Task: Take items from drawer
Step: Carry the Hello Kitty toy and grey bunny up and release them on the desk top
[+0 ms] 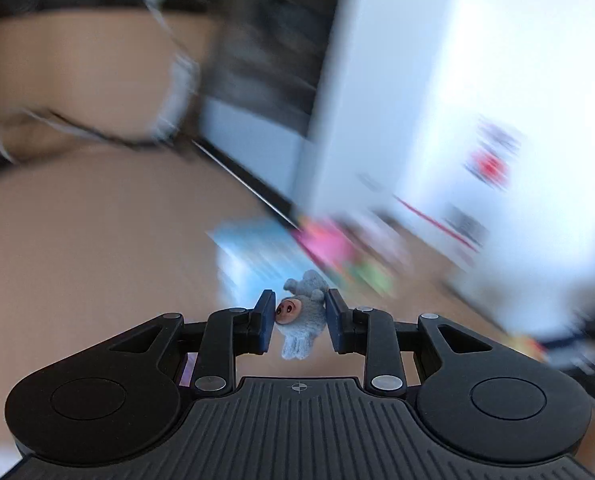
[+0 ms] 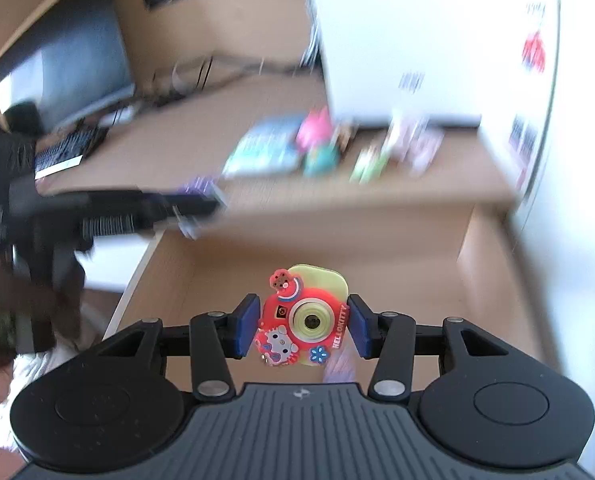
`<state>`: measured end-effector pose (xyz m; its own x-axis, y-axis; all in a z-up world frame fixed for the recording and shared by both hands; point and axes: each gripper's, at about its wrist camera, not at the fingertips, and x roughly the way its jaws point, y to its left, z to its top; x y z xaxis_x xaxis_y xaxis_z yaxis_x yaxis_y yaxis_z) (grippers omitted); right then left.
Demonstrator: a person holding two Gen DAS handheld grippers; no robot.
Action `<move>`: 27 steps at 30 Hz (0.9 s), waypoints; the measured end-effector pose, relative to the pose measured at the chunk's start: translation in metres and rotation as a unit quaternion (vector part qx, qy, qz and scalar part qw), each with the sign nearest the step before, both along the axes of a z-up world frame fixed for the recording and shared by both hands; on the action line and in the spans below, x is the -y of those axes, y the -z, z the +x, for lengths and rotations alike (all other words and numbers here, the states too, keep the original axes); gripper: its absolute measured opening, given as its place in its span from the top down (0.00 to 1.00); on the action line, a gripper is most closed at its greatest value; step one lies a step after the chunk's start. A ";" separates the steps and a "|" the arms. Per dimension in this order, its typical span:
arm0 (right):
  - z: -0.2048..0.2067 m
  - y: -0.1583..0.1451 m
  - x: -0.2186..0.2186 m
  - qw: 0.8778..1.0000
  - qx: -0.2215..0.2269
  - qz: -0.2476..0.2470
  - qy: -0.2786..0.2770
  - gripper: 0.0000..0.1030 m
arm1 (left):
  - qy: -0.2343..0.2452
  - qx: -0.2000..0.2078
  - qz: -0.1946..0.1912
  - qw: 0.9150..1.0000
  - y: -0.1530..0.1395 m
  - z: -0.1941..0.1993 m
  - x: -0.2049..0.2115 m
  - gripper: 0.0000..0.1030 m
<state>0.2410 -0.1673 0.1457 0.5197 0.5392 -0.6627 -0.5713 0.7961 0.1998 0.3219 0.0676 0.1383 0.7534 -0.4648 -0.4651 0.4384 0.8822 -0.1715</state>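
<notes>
My left gripper (image 1: 300, 316) is shut on a small grey plush toy (image 1: 303, 314) with a pink face, held above the blurred desk. In the right wrist view, my right gripper (image 2: 301, 326) is shut on a red and yellow toy camera (image 2: 303, 322) with a cat figure on it, both blue pads pressing its sides. It hangs over the open wooden drawer (image 2: 489, 292), whose inside shows light brown below. The left gripper (image 2: 137, 208) appears in that view as a dark blurred shape at the left, over the desk edge.
On the desk top (image 2: 337, 196) lie a blue booklet (image 2: 265, 146), a pink item (image 2: 315, 128) and other small colourful things. A white box (image 2: 397, 40) stands behind them. A monitor (image 2: 77, 60) and a keyboard (image 2: 65, 150) sit at the left.
</notes>
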 end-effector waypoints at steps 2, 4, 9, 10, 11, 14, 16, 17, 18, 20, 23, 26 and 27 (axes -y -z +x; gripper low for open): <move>0.009 -0.005 0.001 1.000 0.016 0.013 0.011 0.54 | -0.025 -0.007 0.005 1.000 -0.003 0.032 -0.003 0.70; 0.019 -0.008 0.003 0.999 0.021 0.023 0.020 0.54 | -0.040 -0.040 0.007 0.998 0.007 0.062 -0.006 0.70; 0.043 -0.006 -0.003 0.998 0.035 0.017 0.047 0.54 | -0.060 -0.106 0.017 0.992 0.041 0.094 -0.005 0.68; 0.049 -0.004 -0.003 0.998 0.031 0.020 0.053 0.54 | -0.057 -0.090 0.017 0.994 0.042 0.091 -0.005 0.68; 0.054 -0.004 -0.001 0.997 0.029 0.023 0.061 0.54 | -0.060 -0.084 0.020 0.994 0.042 0.089 -0.007 0.68; 0.072 -0.004 -0.002 0.996 0.033 0.026 0.084 0.54 | -0.072 -0.032 -0.010 0.997 0.031 0.071 -0.021 0.68; 0.084 -0.007 -0.003 0.994 0.043 0.030 0.097 0.54 | -0.070 -0.001 -0.026 0.997 0.023 0.053 -0.028 0.68; 0.091 -0.009 -0.006 0.993 0.053 0.028 0.105 0.54 | -0.067 0.012 -0.036 0.997 0.019 0.043 -0.029 0.68; 0.098 -0.012 -0.009 0.991 0.067 0.022 0.116 0.54 | -0.062 0.022 -0.044 0.997 0.016 0.034 -0.029 0.68; 0.116 -0.019 -0.017 0.986 0.093 0.013 0.137 0.54 | -0.043 0.032 -0.051 0.997 0.012 0.018 -0.023 0.68; 0.140 -0.030 -0.031 0.973 0.160 -0.012 0.166 0.49 | 0.011 0.020 -0.055 0.998 0.013 0.002 -0.007 0.68; 0.162 -0.032 -0.037 0.967 0.162 -0.043 0.189 0.17 | 0.072 -0.030 -0.041 0.996 0.026 -0.012 0.011 0.68; 0.164 -0.031 -0.034 0.969 0.150 -0.037 0.195 0.17 | 0.086 -0.047 -0.040 0.994 0.032 -0.016 0.017 0.68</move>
